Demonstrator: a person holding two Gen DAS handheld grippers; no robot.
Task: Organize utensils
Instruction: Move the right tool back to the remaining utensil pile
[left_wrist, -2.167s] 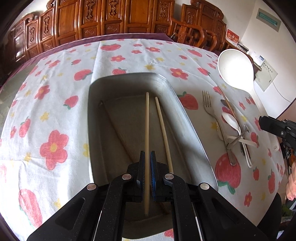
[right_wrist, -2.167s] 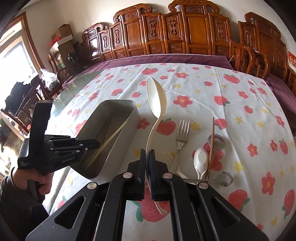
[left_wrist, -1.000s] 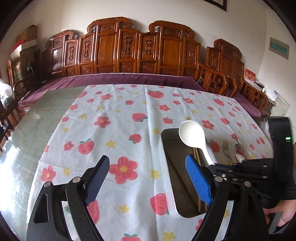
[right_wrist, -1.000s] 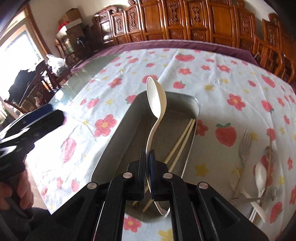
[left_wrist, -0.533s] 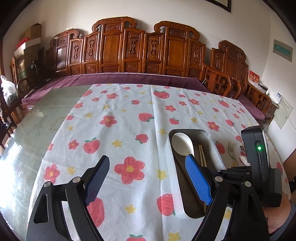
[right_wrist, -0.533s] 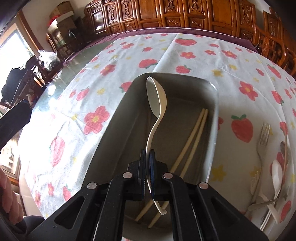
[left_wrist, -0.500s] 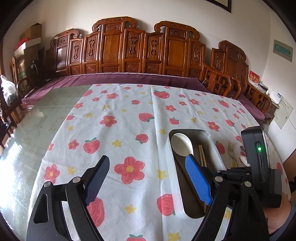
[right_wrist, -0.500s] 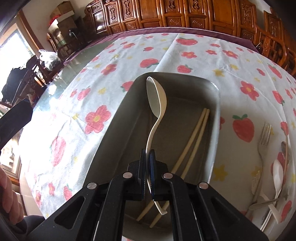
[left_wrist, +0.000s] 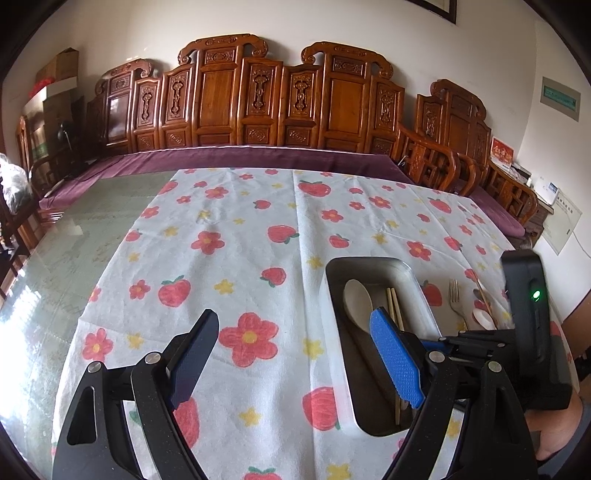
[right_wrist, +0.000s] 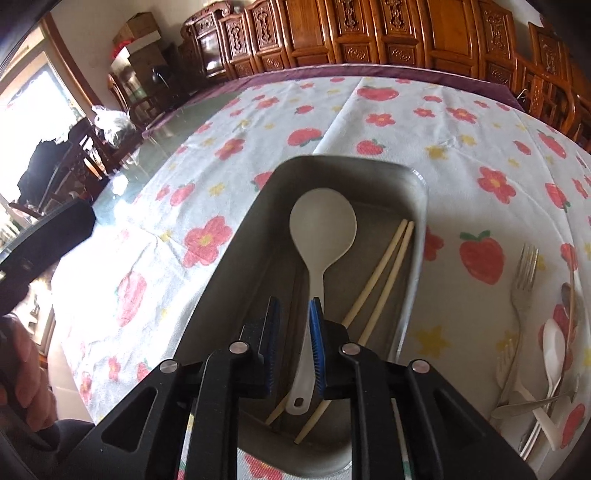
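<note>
A white ladle (right_wrist: 322, 225) lies flat in the steel tray (right_wrist: 240, 258), bowl at the far end, beside two wooden chopsticks (right_wrist: 384, 273). My right gripper (right_wrist: 294, 314) hangs over the tray's near end. Its jaws are opening; the ladle's handle runs under the gap, close to the right pad, and the pads do not press on it. My left gripper (left_wrist: 291, 325) stands wide open over the flowered cloth, left of the tray (left_wrist: 334, 314), with nothing between its fingers. The ladle (left_wrist: 356, 299) and chopsticks (left_wrist: 393, 306) show in that view too.
On the cloth right of the tray lie a fork (right_wrist: 524, 280) and a heap of spoons and other utensils (right_wrist: 550, 354). A hand (right_wrist: 22, 369) shows at the left edge. Carved wooden chairs (left_wrist: 258, 99) line the table's far side.
The ladle, held on edge in the shut right gripper, has dropped flat into the tray as the jaws parted. The left gripper has kept still and open.
</note>
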